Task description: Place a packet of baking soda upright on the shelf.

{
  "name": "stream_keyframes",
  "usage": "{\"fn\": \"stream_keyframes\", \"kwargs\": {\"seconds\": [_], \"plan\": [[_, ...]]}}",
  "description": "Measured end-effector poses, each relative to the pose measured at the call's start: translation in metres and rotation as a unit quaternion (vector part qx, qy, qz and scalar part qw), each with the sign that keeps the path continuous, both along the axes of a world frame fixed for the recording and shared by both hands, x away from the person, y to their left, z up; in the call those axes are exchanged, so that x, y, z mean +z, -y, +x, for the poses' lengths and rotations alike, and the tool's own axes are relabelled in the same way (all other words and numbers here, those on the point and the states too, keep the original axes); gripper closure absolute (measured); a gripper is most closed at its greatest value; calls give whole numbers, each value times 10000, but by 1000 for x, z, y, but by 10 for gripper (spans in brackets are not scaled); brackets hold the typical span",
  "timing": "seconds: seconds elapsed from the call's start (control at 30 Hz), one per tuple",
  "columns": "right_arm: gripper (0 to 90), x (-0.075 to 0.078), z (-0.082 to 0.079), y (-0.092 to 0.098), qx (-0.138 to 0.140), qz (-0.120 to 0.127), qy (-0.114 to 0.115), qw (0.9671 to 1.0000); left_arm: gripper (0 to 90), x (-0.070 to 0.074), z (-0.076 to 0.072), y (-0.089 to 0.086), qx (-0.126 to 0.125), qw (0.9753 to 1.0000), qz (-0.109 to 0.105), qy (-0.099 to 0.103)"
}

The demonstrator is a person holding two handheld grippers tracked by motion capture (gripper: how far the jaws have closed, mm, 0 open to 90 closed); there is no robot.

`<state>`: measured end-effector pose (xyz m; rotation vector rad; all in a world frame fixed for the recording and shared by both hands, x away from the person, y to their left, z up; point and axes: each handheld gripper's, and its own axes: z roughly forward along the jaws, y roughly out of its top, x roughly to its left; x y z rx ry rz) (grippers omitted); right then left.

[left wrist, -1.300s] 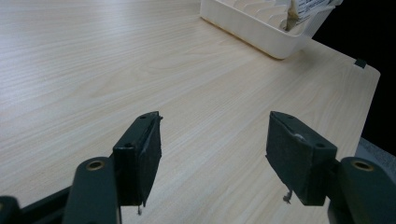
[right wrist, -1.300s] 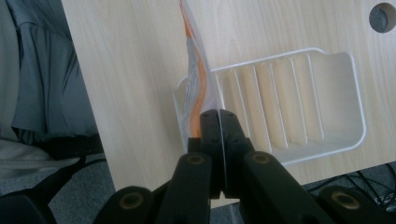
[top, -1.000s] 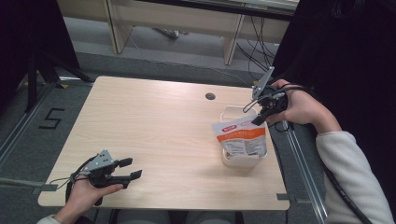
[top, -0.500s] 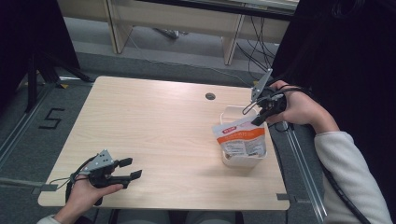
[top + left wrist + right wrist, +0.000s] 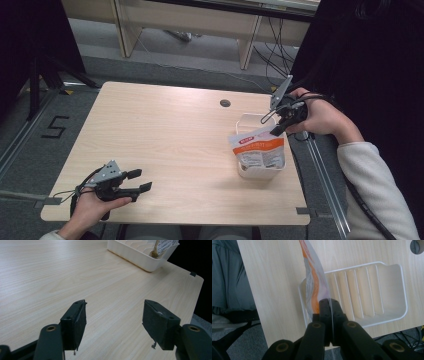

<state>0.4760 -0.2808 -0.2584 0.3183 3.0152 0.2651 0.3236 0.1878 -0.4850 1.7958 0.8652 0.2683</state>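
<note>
Pouch (image 5: 259,150) standing in white tray (image 5: 246,120) at tabletop's right, pinched at top edge by right claw (image 5: 278,125). Likely light, floppy, slick film; best gripped along stiff seam. Left claw (image 5: 138,180) spread, idle.

The pouch (image 5: 259,151) I hold is flat, orange and white, with a red label strip and small print on its face. It stands upright and slightly tilted in the near end of the white ribbed tray (image 5: 248,120), its top edge pinched between my right fingers (image 5: 325,305). The tray sits at the table's right side, its far compartments bare.
</note>
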Motion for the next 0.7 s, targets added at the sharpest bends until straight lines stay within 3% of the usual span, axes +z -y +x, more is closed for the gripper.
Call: {"fn": "stream_keyframes", "kwargs": {"seconds": [0.13,0.23,0.37,0.5,0.7], "plan": [[872,-2,0,2,-91,-105,-33,9999,350,0,0,0,13,10000,-17,-24],[822,5,-1,5,-321,123,-38,9994,350,0,0,0,17,10000,-17,-25],[798,15,-5,8,-354,229,69,9991,350,0,0,0,-6,10000,8,10],[767,15,-7,8,-328,158,83,9993,350,0,0,1,25,10000,-20,-26],[710,10,-9,5,-432,370,226,9981,350,-1,0,1,18,10000,-22,-24]]}}
